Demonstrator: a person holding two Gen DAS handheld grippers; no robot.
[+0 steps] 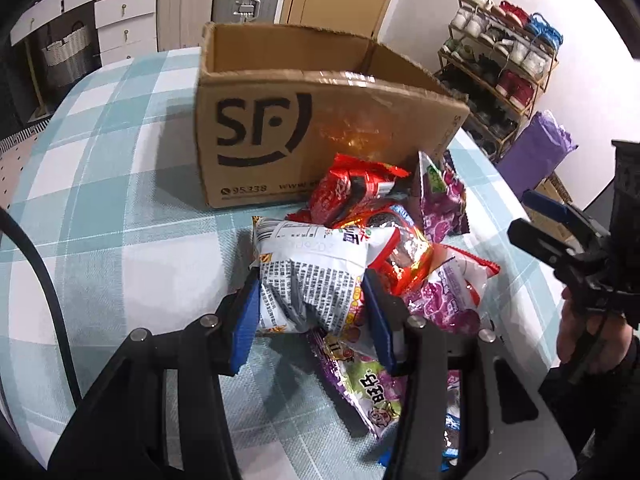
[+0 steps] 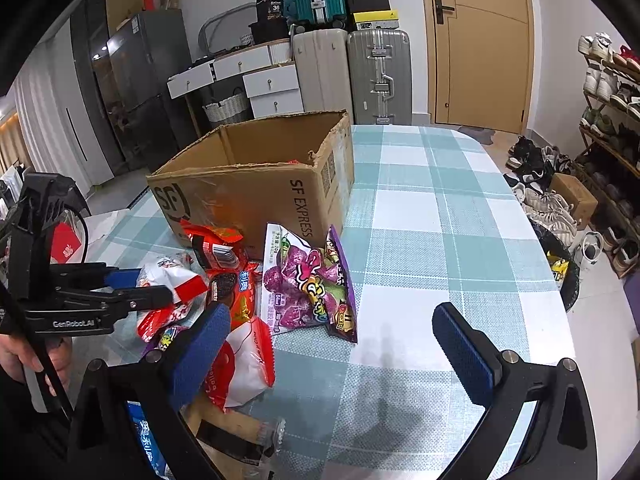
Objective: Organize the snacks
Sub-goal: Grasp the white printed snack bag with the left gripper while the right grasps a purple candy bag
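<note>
The left gripper (image 1: pixel 310 308) squeezes a white snack bag (image 1: pixel 316 276) lying longways toward the cardboard box (image 1: pixel 280 128), while the right gripper (image 2: pixel 340 344) gapes empty.

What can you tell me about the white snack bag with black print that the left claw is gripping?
The white snack bag is a puffy, crinkled foil-like packet: its visible side is covered in dense black text, with a red edge at its right end. The left claw pinches its near end, both blue pads pressing in and creasing it. It lies at the near side of the snack pile on the checked tablecloth, overlapping a purple packet, in front of the cardboard box.
</note>
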